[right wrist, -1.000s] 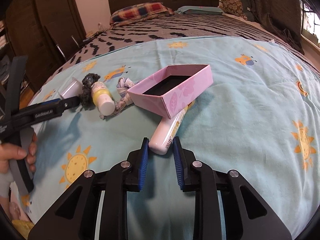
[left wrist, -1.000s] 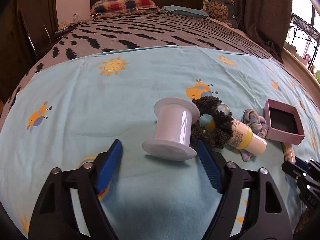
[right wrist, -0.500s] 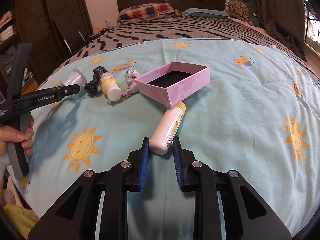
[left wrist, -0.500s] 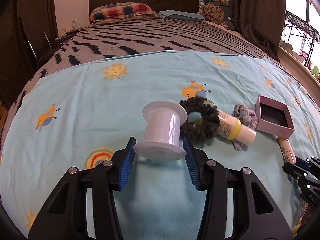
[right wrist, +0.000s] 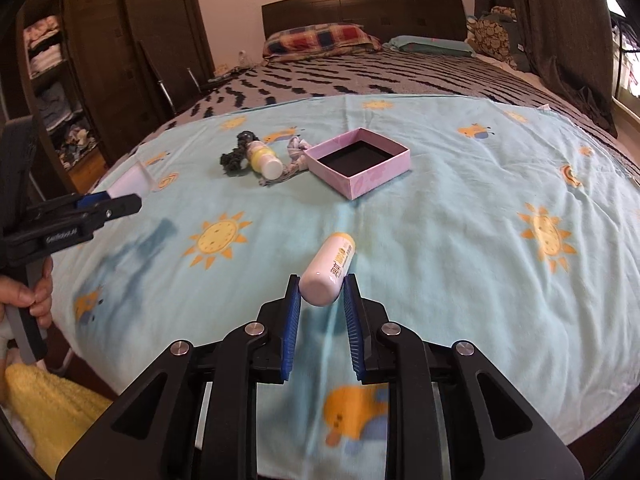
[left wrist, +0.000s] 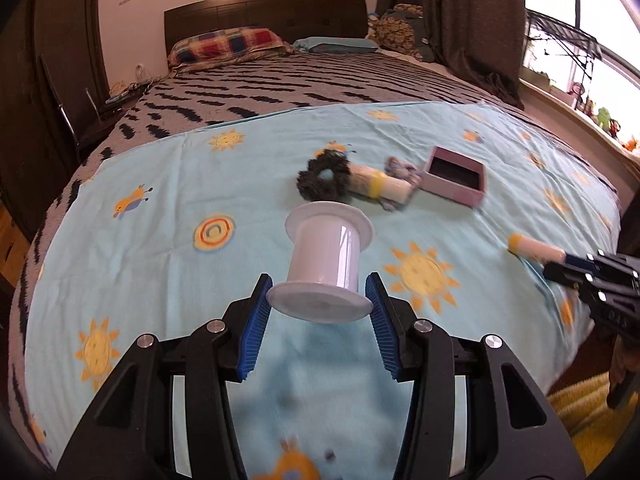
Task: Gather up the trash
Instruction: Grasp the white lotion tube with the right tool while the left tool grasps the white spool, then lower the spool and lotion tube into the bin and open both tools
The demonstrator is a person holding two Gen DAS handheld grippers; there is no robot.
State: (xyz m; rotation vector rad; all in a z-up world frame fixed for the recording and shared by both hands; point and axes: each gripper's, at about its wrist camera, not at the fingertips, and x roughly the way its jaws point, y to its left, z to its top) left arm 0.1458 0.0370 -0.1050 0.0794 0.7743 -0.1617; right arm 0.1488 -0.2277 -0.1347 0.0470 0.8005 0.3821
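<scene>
Two tongs in play, one per hand, both loaded.

Left tongs [left wrist: 320, 304]: blue pads clamped on the lower flange of one white plastic spool [left wrist: 326, 264], which stands out forward between them, clear of the bed. Half-wide set, fixed by the flange width.

Right tongs [right wrist: 322, 300]: narrow, pads pinching the butt end of one white tube with a yellow cap [right wrist: 330, 268]. The tube points away from the camera, cap end toward the bed; whether it touches the sheet I cannot tell. In the left view the same tube [left wrist: 534, 250] shows at the tip of the right tongs [left wrist: 560, 262].

Left on the light blue sheet [right wrist: 460, 220], with its sun and bee prints, counted:
- one open pink box [right wrist: 358, 164], dark inside, empty as far as visible
- one small white bottle with a yellow band [right wrist: 264, 158], lying on its side
- one dark fuzzy scrunchie [right wrist: 234, 158], touching the bottle's far end
- one grey-blue knotted fabric piece [right wrist: 294, 152], between bottle and box

The four sit in a loose row across mid-bed, well apart from both tongs.

One hand [right wrist: 30, 298] visible, gripping the left tongs' handle at the frame edge.

Background: two pillows, one plaid pillow [right wrist: 320, 38] and one teal pillow [right wrist: 432, 44], at the dark headboard [right wrist: 360, 8].
</scene>
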